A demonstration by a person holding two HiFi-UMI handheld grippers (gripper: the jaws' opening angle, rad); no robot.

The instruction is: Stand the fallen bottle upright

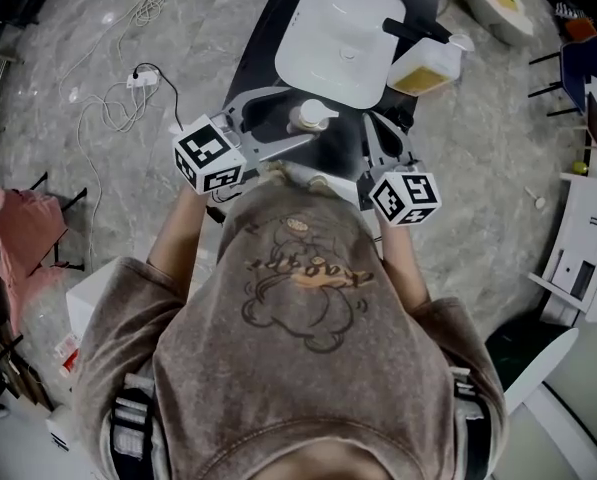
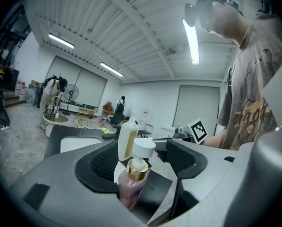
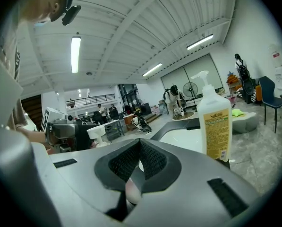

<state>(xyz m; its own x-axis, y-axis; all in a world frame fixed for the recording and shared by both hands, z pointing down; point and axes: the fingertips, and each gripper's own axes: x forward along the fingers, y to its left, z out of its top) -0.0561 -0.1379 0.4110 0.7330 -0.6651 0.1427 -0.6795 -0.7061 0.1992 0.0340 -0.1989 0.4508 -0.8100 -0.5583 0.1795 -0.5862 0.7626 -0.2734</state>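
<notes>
Step in hand: I judge this to be the release. The bottle (image 2: 131, 187) already stands upright, so the righting itself looks done.

Left claw: the left claw (image 2: 141, 160) is spread wide and grips nothing. The bottle stands in the gap between its jaws, and I see no pad pressing on it.

Right claw: the right claw (image 3: 140, 144) has its tips drawn together and I see no object gripped. A pale pinkish patch shows low in the gap behind the tips, and I cannot tell what it is.

Bottle and left claw: the pink body rises from low between the jaws. Its gold collar and white pump head (image 2: 143, 147) sit about level with the ribbed pads (image 2: 101, 162). It stands slightly nearer the left-hand pad than the other. Its foot is hidden behind the claw's body.

Bottle on the desk: in the head view it stands at the near part of the dark desk (image 1: 274, 23), just in front of the white basin (image 1: 343, 33). A yellow soap bottle (image 1: 428, 66) stands apart, beside the basin.

Bottle and right claw: it lies off to that claw's left, not between its jaws.

Next move: I judge that I should draw the left claw straight back along its own line, with the jaws kept wide.

Risk: as I read it, a pad could catch the pump head and tip the bottle over.
</notes>
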